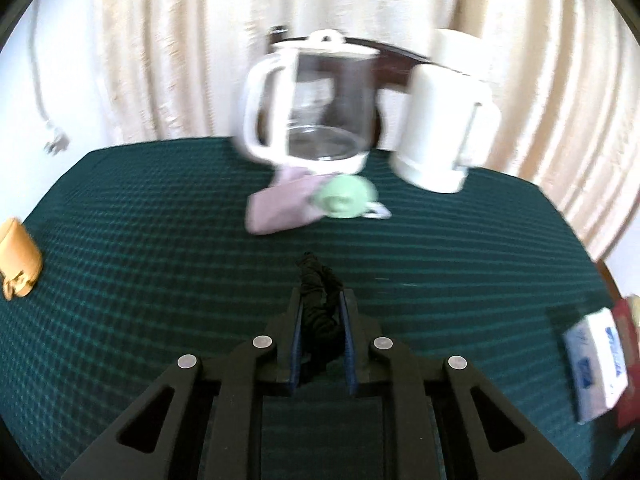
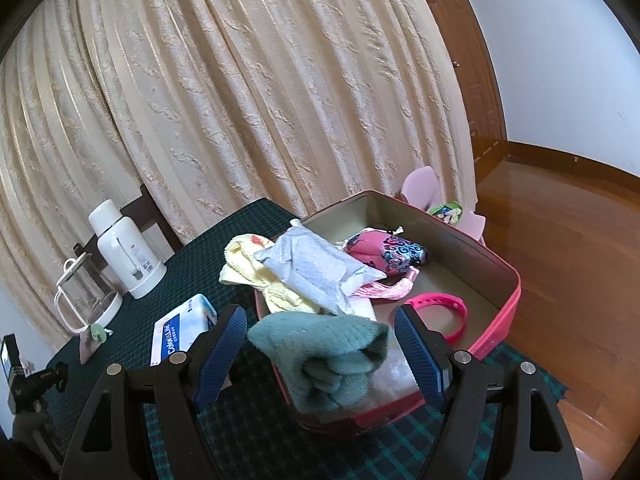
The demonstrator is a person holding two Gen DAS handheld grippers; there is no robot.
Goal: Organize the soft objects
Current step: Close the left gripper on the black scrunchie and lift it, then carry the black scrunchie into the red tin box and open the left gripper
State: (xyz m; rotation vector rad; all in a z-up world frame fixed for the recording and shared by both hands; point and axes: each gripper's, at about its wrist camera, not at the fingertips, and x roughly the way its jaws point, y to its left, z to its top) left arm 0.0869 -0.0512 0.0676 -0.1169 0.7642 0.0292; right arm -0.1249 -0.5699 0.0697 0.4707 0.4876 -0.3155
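Note:
My left gripper [image 1: 320, 300] is shut on a black soft item [image 1: 318, 308], held above the green tablecloth [image 1: 160, 260]. A pink cloth [image 1: 276, 204] and a green cup [image 1: 346, 196] lie ahead. My right gripper [image 2: 320, 328] is open above the near end of a red box [image 2: 508, 304]. A rolled teal towel [image 2: 332, 356] lies between its fingers, at the box's near end; I cannot tell if they touch it. The box also holds a grey-white pack [image 2: 316, 268], a yellow cloth [image 2: 248, 272], a patterned pink pouch [image 2: 384, 252] and a pink band [image 2: 440, 312].
A glass pitcher [image 1: 312, 100] and a white kettle [image 1: 440, 120] stand at the table's far edge before cream curtains. An orange item [image 1: 18, 260] lies at the left edge. A tissue pack [image 1: 596, 364] lies right, also in the right wrist view [image 2: 180, 328]. Wooden floor lies beyond the box.

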